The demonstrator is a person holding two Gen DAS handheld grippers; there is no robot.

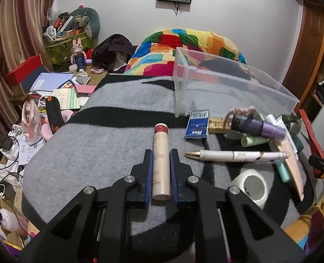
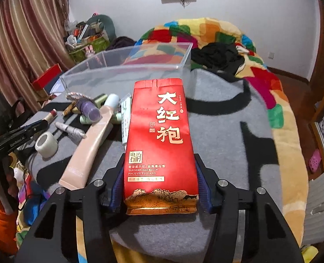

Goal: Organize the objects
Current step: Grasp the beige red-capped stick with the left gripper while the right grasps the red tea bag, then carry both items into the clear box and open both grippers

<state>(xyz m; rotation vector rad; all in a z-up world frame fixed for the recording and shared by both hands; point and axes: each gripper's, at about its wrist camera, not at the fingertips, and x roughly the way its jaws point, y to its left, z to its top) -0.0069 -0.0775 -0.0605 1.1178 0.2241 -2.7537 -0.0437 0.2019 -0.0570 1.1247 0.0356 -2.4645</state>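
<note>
My left gripper (image 1: 161,152) is shut on a beige tube with a red cap (image 1: 160,162), which lies along the fingers on the grey blanket. My right gripper (image 2: 159,160) is shut on a red tea packet (image 2: 159,144) with gold Chinese characters, held flat between the blue pads. A clear plastic bin (image 1: 223,85) stands beyond both grippers; it also shows in the right wrist view (image 2: 127,65). The left gripper shows at the left edge of the right wrist view (image 2: 19,135).
On the blanket lie a white pen (image 1: 236,155), a blue Max box (image 1: 197,124), a purple bottle (image 1: 258,126), a tape roll (image 1: 249,185), and a long beige tube (image 2: 91,142). A colourful quilt (image 1: 184,50) lies behind. Clutter fills the left side.
</note>
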